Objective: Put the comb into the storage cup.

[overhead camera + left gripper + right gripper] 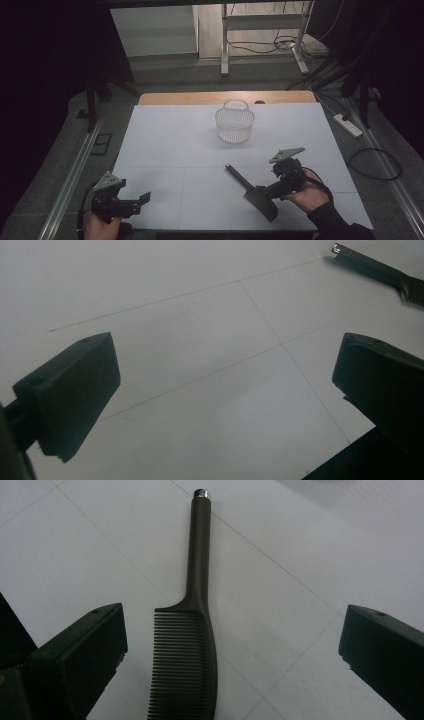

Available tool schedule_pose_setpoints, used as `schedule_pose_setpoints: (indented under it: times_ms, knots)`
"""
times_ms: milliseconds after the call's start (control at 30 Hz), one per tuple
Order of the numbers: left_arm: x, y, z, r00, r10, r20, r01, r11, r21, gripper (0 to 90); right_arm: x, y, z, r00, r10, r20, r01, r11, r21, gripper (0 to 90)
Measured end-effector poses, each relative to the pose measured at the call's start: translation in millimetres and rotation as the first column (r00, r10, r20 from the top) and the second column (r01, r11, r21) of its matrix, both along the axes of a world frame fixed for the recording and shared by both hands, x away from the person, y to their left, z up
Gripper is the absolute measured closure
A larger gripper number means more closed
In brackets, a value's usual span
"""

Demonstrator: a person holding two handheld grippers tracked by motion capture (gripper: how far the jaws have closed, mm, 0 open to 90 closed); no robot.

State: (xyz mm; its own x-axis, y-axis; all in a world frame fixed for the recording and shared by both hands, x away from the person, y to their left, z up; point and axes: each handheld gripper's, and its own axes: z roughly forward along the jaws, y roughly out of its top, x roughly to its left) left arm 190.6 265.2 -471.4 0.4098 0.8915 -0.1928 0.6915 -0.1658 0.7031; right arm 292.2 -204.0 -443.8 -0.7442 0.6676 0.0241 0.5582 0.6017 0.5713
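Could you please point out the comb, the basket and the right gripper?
comb point(197, 555), right gripper view, on its handle.
basket point(234, 126), high view, on its mesh wall.
right gripper point(232, 645), right gripper view, midway between its open fingers.

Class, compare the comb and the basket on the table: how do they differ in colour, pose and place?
The comb is dark and solid-looking; the basket is pale, with see-through mesh walls. The comb lies flat, while the basket stands upright with its handle on top. The comb sits between the open jaws of the right gripper; the basket stands alone at the far side. Both rest on the white table.
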Motion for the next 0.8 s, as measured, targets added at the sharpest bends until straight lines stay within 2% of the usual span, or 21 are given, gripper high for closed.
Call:
schedule_pose_setpoints:
  times_ms: [133, 333, 500, 800]
  knots:
    - [0.4, 0.3, -0.2, 1.0000, 0.000, -0.002, 0.000, 1.0000, -0.001, 0.0, 2.2, 6.0, -0.5, 0.9999, 0.011, -0.002, -0.011, 0.9999, -0.004, 0.0]
    - [0.0, 0.4, -0.2, 1.0000, -0.001, -0.004, 0.001, 1.0000, 0.001, 0.0, 4.6, 19.2, -3.5, 0.9993, 0.037, -0.004, -0.037, 0.9987, -0.036, 0.0]
    - [0.3, 1.8, -0.5, 1.0000, 0.002, -0.003, -0.003, 0.9999, -0.015, 0.0, 8.1, 33.2, -6.1, 0.9984, 0.057, 0.000, -0.057, 0.9971, -0.050, 0.0]
    - [1.2, 1.4, -0.6, 1.0000, 0.002, -0.009, -0.002, 0.9999, -0.012, 0.0, 11.5, 51.9, -10.4, 0.9963, 0.084, -0.021, -0.085, 0.9938, -0.072, 0.0]
